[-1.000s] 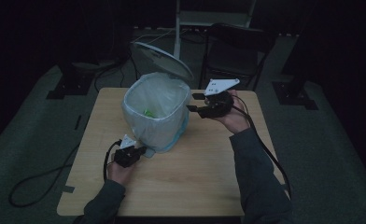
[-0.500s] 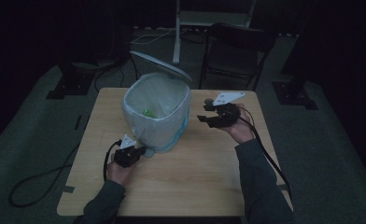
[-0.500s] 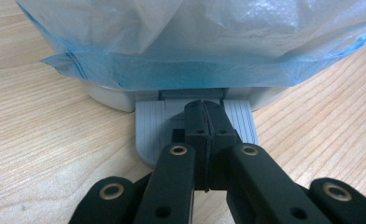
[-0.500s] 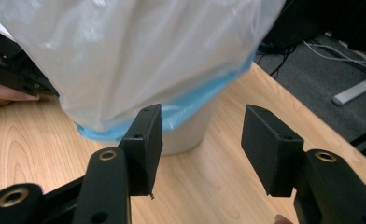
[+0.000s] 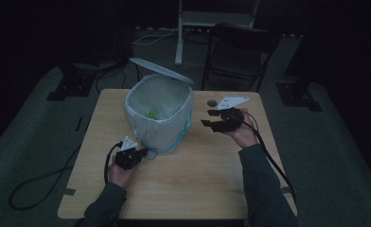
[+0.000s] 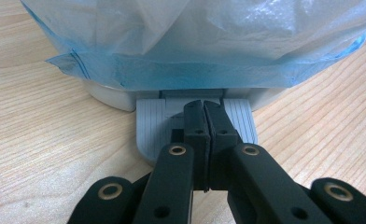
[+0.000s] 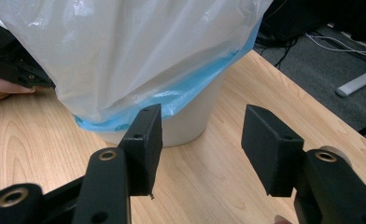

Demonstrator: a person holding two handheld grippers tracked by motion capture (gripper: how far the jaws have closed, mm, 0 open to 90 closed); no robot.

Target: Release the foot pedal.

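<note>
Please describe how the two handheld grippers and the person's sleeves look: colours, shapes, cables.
Both the left gripper and the right gripper are black, each topped by a pale three-cornered plate, with a dark cable trailing back. In the gripper views the jaws are black blocky pads on arms with brass-coloured rivets. The person wears dark long sleeves.

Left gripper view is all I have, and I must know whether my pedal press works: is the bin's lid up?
Observer: Yes. In the high view the lid stands raised behind the open mouth of the bin.
Operator: Anything inside?
Observer: A small green thing lies inside; I cannot tell what it is.
Operator: Where is the right gripper?
Observer: The right gripper is beside the bin, apart from it, jaws open and holding nothing.
</note>
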